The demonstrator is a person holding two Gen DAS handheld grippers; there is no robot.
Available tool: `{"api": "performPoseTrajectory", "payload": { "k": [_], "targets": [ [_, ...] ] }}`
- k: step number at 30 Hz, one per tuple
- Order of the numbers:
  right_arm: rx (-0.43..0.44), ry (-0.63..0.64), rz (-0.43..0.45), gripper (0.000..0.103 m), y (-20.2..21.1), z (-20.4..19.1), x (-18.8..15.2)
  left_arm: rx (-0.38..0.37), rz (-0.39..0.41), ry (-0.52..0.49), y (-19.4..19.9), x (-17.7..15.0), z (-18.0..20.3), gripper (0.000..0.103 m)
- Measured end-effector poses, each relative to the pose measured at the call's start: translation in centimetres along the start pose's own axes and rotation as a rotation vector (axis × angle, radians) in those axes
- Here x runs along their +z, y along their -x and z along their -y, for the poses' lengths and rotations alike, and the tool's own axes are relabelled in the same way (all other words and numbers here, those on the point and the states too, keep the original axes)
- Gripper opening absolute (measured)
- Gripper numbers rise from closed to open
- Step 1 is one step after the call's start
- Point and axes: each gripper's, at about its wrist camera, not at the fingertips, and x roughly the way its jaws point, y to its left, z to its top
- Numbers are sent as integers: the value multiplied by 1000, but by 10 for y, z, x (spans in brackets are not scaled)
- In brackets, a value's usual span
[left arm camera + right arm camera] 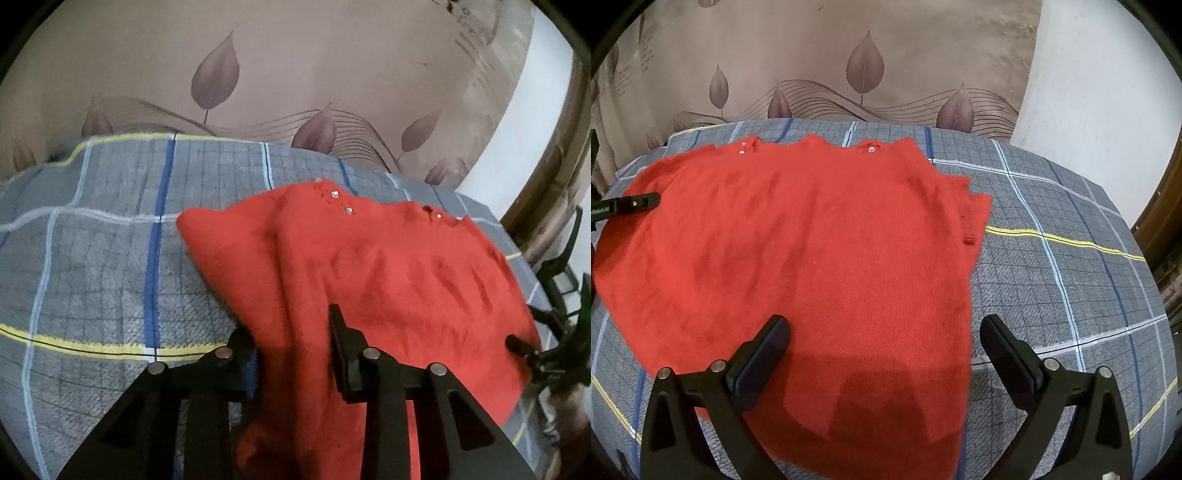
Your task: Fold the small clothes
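A red knitted sweater [812,240] with small clear buttons at the shoulders lies front up on a grey plaid cloth [1052,277]. In the left wrist view my left gripper [291,332] is shut on a raised fold of the sweater [388,266] at its left side, and the fabric bunches between the pads. One left finger [642,201] shows at the sweater's left edge in the right wrist view. My right gripper [884,350] stands open over the sweater's lower right part, gripping nothing. Its fingertip [517,341] shows at the sweater's right edge.
The plaid cloth [92,258] covers a rounded surface that drops off at the back and sides. Behind it hangs a beige curtain with leaf prints [864,66]. A white wall [1100,92] and a wooden frame [1160,221] are on the right.
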Motion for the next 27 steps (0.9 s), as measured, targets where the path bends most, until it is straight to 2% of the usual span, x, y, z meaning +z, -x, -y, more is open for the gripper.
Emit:
{"api": "performPoseTrajectory", "payload": {
  "k": [16,27],
  "targets": [
    [-2,-1,-4,102,0,-1,0,48,5,-37,-3,0,5,32],
    [17,-11,-16,102,-2,0,-1,136,16,-115,-4,-1,19,30]
  ]
}}
